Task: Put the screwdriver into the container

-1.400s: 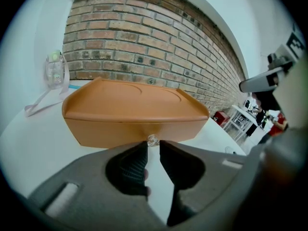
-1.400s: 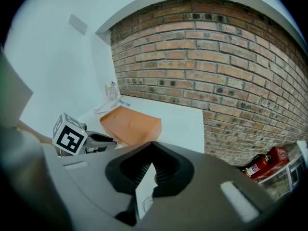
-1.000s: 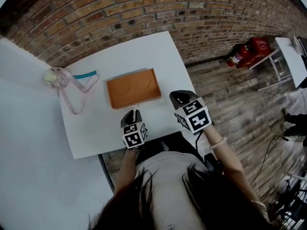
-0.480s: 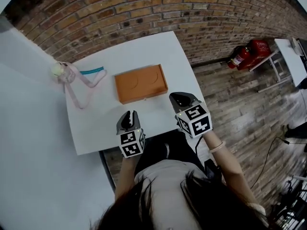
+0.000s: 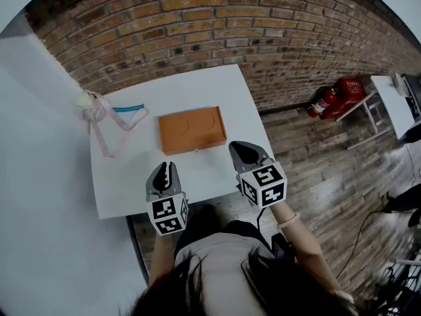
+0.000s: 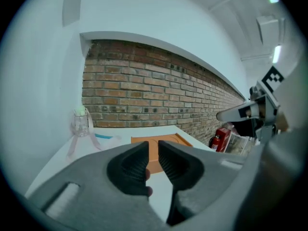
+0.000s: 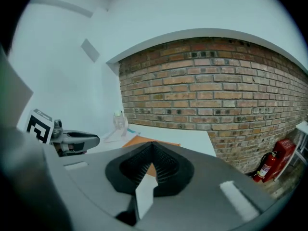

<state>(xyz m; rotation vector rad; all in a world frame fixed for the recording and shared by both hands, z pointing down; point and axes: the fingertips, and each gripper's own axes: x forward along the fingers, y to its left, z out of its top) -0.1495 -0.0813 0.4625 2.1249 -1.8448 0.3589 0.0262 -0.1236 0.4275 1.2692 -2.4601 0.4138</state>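
Observation:
An orange flat container point(image 5: 192, 130) lies in the middle of the white table point(image 5: 125, 176); it also shows as the container point(image 6: 168, 139) and the container point(image 7: 138, 140). I make out no screwdriver for certain. My left gripper point(image 5: 166, 170) hangs above the table's near edge, short of the container. Its jaws point(image 6: 153, 146) have just been closing and stand a narrow gap apart, with only a small pinkish shape low in the gap that I cannot identify. My right gripper point(image 5: 242, 149) hovers at the table's near right corner, its jaws point(image 7: 152, 146) meeting at the tips.
A clear small bottle point(image 5: 85, 102) with a pink strap and a thin teal item point(image 5: 129, 108) sit at the table's far left. A brick wall runs behind the table. Red fire extinguishers point(image 5: 322, 101) stand on the floor to the right.
Both grippers drew back from the container towards the person and rose. The left one, at the container's front edge a second ago, is now off it with narrower jaws.

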